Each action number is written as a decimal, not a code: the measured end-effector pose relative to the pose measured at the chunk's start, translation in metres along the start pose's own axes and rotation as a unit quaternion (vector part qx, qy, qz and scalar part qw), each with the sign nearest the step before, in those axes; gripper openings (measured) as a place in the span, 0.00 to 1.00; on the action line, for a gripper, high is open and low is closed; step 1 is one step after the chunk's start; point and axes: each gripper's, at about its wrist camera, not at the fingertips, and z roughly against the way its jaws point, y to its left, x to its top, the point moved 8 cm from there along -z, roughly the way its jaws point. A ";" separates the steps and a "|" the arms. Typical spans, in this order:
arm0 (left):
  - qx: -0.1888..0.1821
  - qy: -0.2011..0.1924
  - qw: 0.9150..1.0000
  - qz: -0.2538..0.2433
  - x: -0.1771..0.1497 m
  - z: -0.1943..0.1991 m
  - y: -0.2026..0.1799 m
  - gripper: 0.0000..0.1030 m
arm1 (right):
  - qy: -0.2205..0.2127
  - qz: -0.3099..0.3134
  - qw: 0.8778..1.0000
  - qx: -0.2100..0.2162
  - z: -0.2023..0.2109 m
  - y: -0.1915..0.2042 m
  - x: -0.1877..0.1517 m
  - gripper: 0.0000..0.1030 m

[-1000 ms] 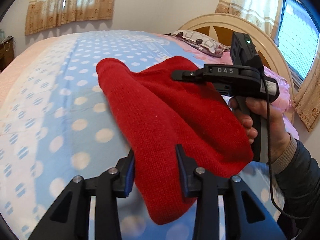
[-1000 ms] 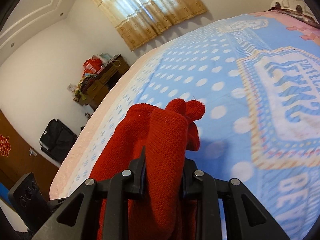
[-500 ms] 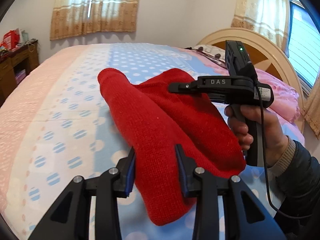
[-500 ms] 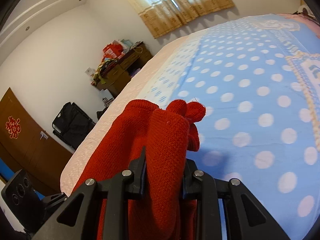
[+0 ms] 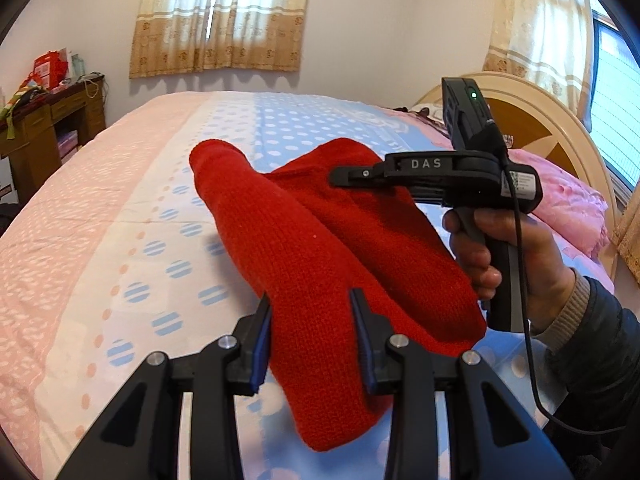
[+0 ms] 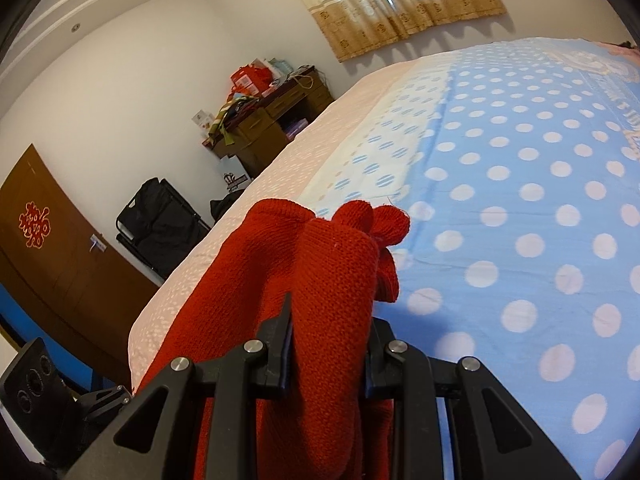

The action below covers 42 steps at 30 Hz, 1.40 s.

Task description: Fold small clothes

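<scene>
Here, one red knitted garment (image 5: 320, 248) hangs in the air above the bed (image 5: 120, 240), gripped at two places. The left gripper (image 5: 312, 340) pinches a thick fold of it between its two fingers, jaws narrowed onto the wool. The right gripper (image 6: 330, 344) likewise clamps a bunched fold, with small knit lobes poking out past its tips. Beyond the bed stand one wooden desk (image 6: 272, 120) piled with boxes and one black bag (image 6: 160, 224). Two curtained windows show.

Wide bed (image 5: 120, 248) with a pink-and-blue polka-dot cotton bedspread (image 6: 520, 208); a pink quilt (image 5: 568, 204) lies near its headboard.
</scene>
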 end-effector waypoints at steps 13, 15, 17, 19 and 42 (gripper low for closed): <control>0.025 -0.002 0.999 0.026 -0.009 0.012 0.022 0.36 | 0.028 0.026 0.999 0.014 -0.042 0.046 -0.005 0.25; 0.030 0.000 0.999 0.026 -0.011 0.011 0.024 0.36 | 0.033 0.028 0.999 0.015 -0.048 0.050 -0.006 0.25; 0.035 0.002 0.999 0.026 -0.014 0.011 0.027 0.36 | 0.037 0.030 0.999 0.016 -0.053 0.055 -0.007 0.25; 0.037 0.004 0.999 0.027 -0.018 0.013 0.029 0.36 | 0.040 0.032 0.998 0.019 -0.058 0.060 -0.008 0.25; 0.050 0.031 0.997 0.045 -0.052 0.006 0.056 0.36 | 0.077 0.040 0.996 0.008 -0.103 0.073 -0.024 0.25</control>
